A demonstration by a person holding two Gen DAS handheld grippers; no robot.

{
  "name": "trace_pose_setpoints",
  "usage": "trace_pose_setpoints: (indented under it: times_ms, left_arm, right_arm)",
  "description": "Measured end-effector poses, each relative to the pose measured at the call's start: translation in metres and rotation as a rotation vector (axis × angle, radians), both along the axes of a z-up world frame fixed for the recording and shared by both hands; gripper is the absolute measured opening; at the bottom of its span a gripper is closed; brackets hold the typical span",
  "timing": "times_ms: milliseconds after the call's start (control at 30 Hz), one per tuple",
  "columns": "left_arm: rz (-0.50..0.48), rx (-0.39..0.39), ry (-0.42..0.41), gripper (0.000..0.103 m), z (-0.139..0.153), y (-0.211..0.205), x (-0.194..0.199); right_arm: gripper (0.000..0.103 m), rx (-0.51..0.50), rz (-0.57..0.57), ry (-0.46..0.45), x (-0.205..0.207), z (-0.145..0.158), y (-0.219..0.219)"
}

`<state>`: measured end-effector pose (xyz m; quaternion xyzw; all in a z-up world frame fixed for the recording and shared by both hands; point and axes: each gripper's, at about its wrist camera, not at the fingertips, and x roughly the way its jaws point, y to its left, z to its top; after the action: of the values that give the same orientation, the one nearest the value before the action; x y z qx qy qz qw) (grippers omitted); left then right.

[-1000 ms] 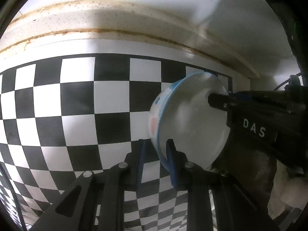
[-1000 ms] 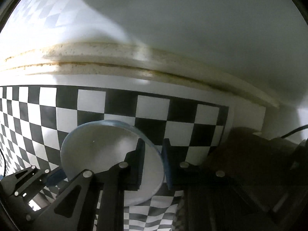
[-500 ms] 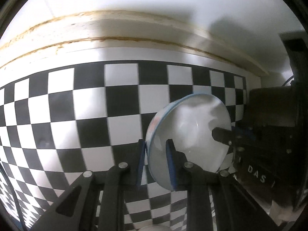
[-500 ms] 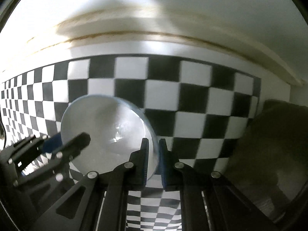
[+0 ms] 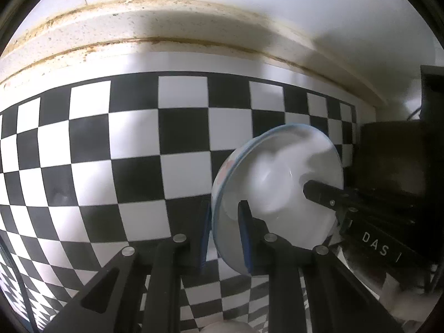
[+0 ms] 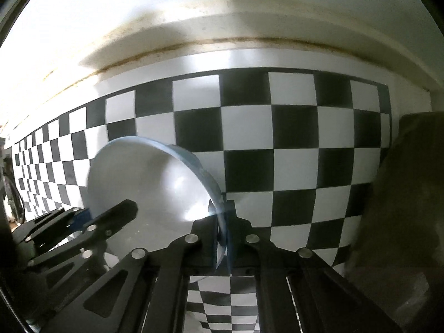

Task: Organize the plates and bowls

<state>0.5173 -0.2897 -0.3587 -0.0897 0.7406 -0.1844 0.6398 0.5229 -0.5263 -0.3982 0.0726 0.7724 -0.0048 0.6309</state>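
A white bowl (image 5: 277,183) with a blue rim and a pink pattern outside hangs tilted on its side above the black-and-white checkered mat (image 5: 133,149). My left gripper (image 5: 225,233) is shut on its near rim, one blue pad inside and one outside. In the right wrist view the bowl (image 6: 149,191) sits left of centre, and my right gripper (image 6: 222,222) pinches the opposite rim, its jaws closing tight on the thin edge. The left gripper (image 6: 106,212) shows at lower left. One of the right gripper's fingers (image 5: 322,194) reaches into the bowl.
A stained cream ledge (image 5: 166,27) and white wall run behind the mat. A dark brown bulky object (image 6: 410,194) stands at the mat's right end, with a black box (image 5: 433,91) behind it. A pale round thing (image 5: 227,327) peeks in at the bottom edge.
The right gripper's jaws narrowed from a loose straddle to a pinch on the bowl's rim. The bowl drifted lower and to the right in the left wrist view, still held by the left gripper.
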Motion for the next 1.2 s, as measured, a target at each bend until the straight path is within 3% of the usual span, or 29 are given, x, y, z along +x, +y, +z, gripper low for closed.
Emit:
trace_pose_setpoints:
  times_ms: [300,633,900,1200]
  left_arm:
    - [-0.03,0.018,-0.081,0.017,0.033,-0.002,-0.014]
    - [-0.055,0.002,-0.18,0.017,0.092,0.025,-0.055]
    - [-0.092,-0.017,-0.228,0.017,0.125,0.056,-0.113]
    - [-0.116,-0.025,-0.25,0.017,0.143,0.07,-0.167]
  right_arm:
    - [0.005,0.004,-0.002,-0.058,-0.014,0.037,0.008]
    - [0.006,0.049,-0.011,-0.151,-0.055,0.097,0.016]
    - [0.006,0.067,-0.018,-0.216,-0.128,0.131,0.036]
    - [0.006,0.087,-0.032,-0.26,-0.212,0.161,0.059]
